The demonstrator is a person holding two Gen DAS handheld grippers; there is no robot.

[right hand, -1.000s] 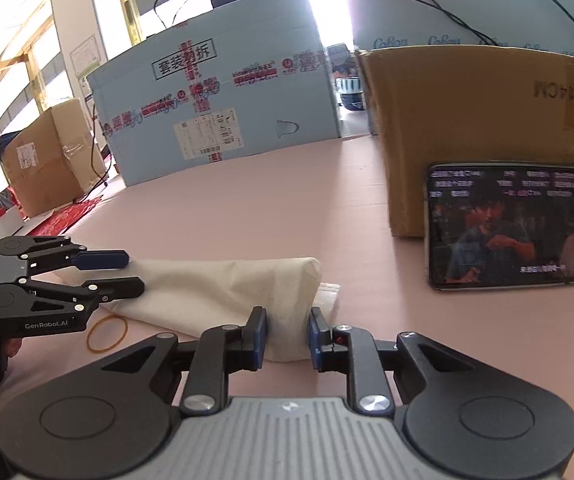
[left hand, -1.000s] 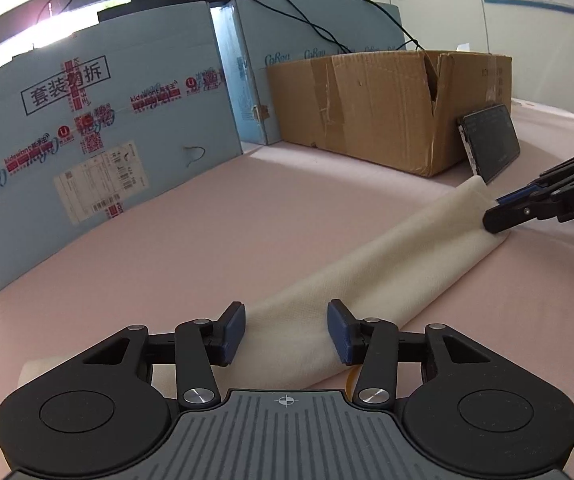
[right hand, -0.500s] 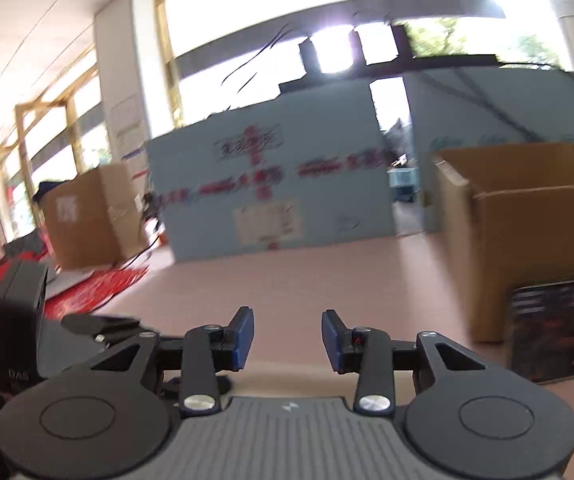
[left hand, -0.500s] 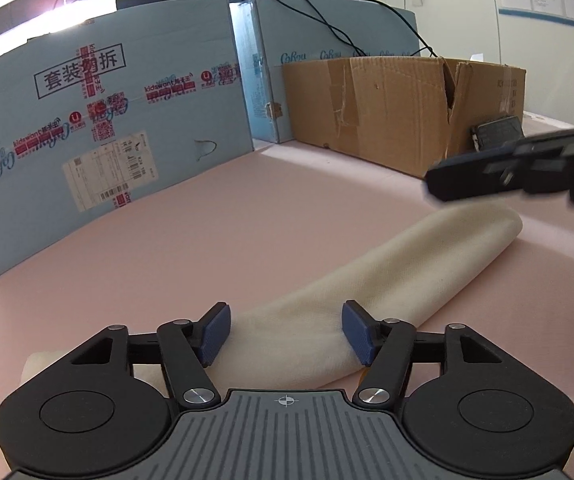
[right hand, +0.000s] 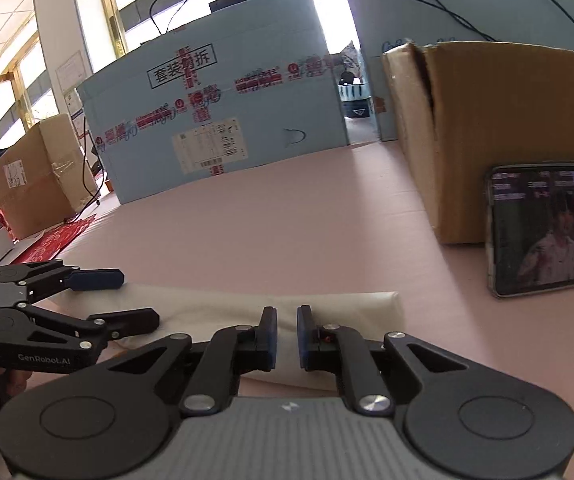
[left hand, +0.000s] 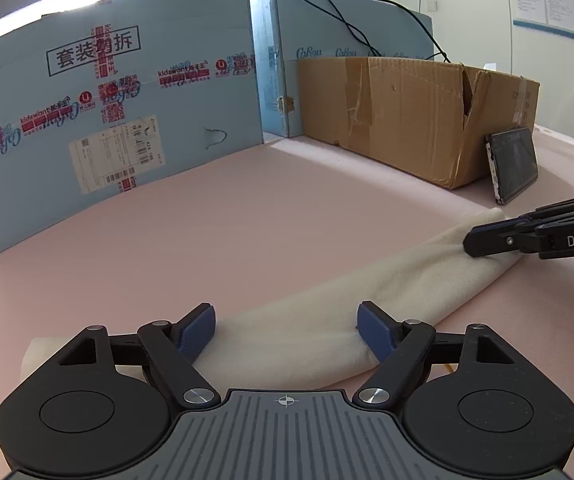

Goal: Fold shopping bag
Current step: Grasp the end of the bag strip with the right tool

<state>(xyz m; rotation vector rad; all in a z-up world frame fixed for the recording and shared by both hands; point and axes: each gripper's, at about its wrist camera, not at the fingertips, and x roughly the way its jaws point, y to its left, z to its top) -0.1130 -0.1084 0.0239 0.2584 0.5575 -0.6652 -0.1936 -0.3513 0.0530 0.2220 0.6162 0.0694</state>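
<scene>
On the pink desk (left hand: 287, 208), "DAS"-marked right tongs (left hand: 473, 242) have just clenched the bag (left hand: 367, 300) end; left tongs (left hand: 287, 330), just released, straddle it.

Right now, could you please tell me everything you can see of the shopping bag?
The shopping bag is plain cream cloth, folded into a long, soft, narrow strip lying flat on the pink tabletop. The left gripper straddles one end, its jaws just opened wide, pads clear of the cloth. The right gripper has just closed its jaws on the other end, near the phone.
</scene>
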